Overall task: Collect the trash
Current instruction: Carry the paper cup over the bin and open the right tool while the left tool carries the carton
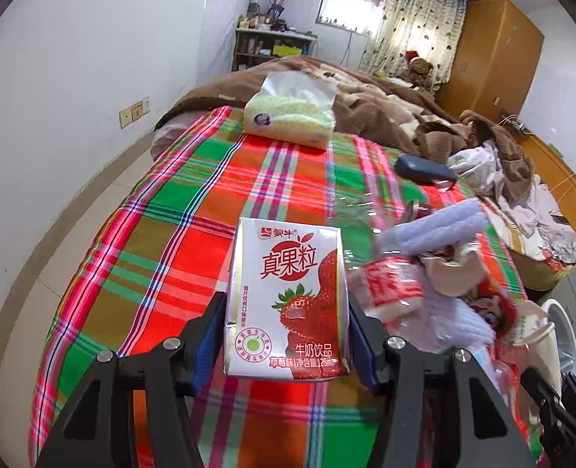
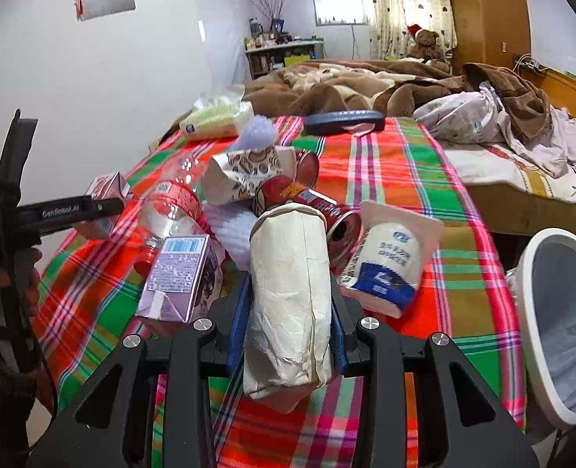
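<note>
Left wrist view: the left gripper (image 1: 286,335) is clamped on a strawberry milk carton (image 1: 286,300), blue pads pressed against both side faces, the carton held upright above the plaid sheet (image 1: 163,210). The tool pitches downward toward the bed.

Right wrist view: the right gripper (image 2: 288,327) is closing on a crumpled paper bag (image 2: 288,304), which sits lengthwise between its pads; the bag's sides already bulge against them. This tool also tilts down over the trash pile.

Remaining litter on the sheet: a purple carton (image 2: 182,277), a red can (image 2: 307,210), a white pouch (image 2: 389,265) and a clear bottle (image 2: 171,210).

Judgement: pick-up is done on both sides; transfer is not. The lined bin (image 2: 553,269) stands just off the bed's right edge, so the right hand's load looks the easier to drop first.
</note>
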`<state>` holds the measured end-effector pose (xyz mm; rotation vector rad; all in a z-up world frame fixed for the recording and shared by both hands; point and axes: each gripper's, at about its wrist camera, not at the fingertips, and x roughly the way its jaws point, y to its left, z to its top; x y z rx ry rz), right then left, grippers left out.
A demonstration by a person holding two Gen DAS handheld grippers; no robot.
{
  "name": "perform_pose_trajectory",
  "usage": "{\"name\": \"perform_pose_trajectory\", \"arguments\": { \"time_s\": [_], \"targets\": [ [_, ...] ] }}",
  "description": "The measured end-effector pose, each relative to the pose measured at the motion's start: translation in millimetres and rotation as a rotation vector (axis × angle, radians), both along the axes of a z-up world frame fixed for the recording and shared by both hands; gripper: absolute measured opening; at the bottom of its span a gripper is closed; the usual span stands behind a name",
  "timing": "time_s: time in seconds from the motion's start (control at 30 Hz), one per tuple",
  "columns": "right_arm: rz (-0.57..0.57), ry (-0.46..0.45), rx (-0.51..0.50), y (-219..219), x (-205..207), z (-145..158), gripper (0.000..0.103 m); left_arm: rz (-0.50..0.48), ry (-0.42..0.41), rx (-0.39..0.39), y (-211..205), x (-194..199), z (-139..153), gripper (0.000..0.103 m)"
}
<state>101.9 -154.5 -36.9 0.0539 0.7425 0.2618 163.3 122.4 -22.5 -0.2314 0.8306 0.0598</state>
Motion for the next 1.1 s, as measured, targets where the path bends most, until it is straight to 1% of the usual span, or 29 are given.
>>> {"name": "perform_pose_trajectory", "arguments": {
  "time_s": [0.27,0.57,0.87,0.93,1.03,1.1],
  "targets": [
    [-0.038,-0.037,0.025,-22,-15,14,0.036,-0.052,-0.052,-0.002,-27,-29,26,0.058],
    [-0.115,-0.088,0.033,-59,-29,28,0.037,-0.165,-0.108,0.004,-84,-52,50,0.058],
    [-0.211,-0.113,0.02,-103,-41,34,0.037,-0.302,-0.129,-0.001,-157,-60,60,0.058],
    [-0.229,-0.115,0.016,-113,-43,34,0.037,-0.333,-0.131,0.004,-175,-61,59,0.058],
    [-0.264,-0.115,0.01,-129,-45,34,0.037,-0.387,-0.124,-0.013,-205,-60,57,0.058],
    [-0.29,-0.114,0.011,-142,-46,32,0.037,-0.431,-0.119,-0.011,-227,-59,54,0.058]
  ]
}}
